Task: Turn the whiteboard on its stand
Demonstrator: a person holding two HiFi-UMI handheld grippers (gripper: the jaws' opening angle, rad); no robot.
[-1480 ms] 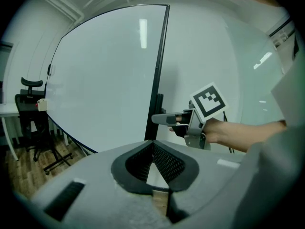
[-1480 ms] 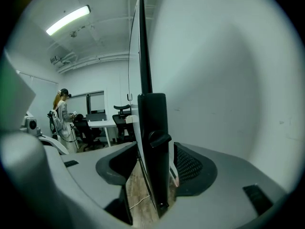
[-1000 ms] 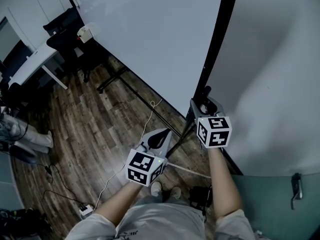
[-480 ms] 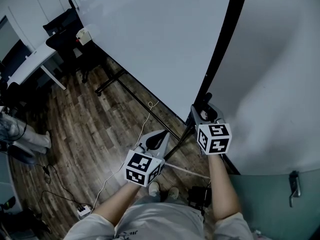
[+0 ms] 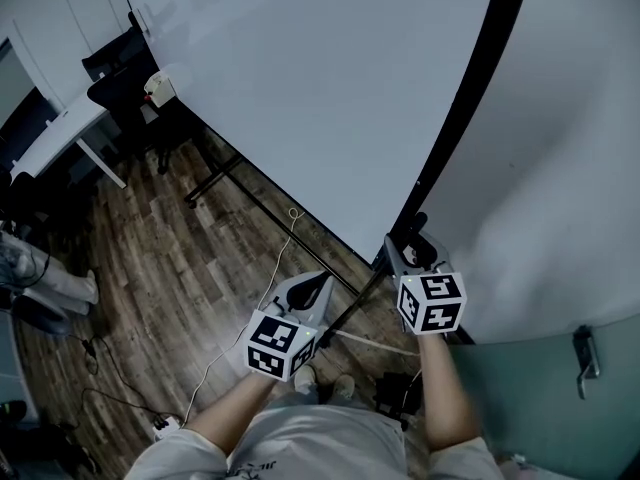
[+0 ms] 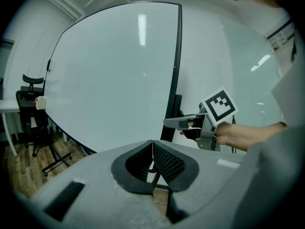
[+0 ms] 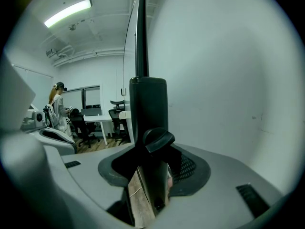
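The whiteboard point(image 5: 300, 88) is a big white panel on a black stand, and its black side edge point(image 5: 460, 108) runs diagonally down to my right gripper point(image 5: 413, 245). In the right gripper view the stand's black upright post point(image 7: 147, 109) with its locking knob point(image 7: 158, 140) stands between the jaws of my right gripper point(image 7: 152, 168), which is shut on the post. My left gripper point(image 5: 312, 286) hangs lower left of it, clear of the board. Its jaws meet with nothing held, as the left gripper view shows for my left gripper point(image 6: 152, 149). There the whiteboard point(image 6: 109, 80) fills the background.
A white wall point(image 5: 560, 168) stands close on the right, with a teal panel and handle point(image 5: 582, 358) below. A desk point(image 5: 60, 128) and black chairs point(image 5: 125, 83) are at the far left. Cables point(image 5: 240, 338) and a power strip point(image 5: 165, 426) lie on the wooden floor. A person point(image 7: 58, 106) stands far off.
In the head view the board's black edge has swung to the right and leans more. Both grippers sit lower in the view. The right gripper stays on the post.
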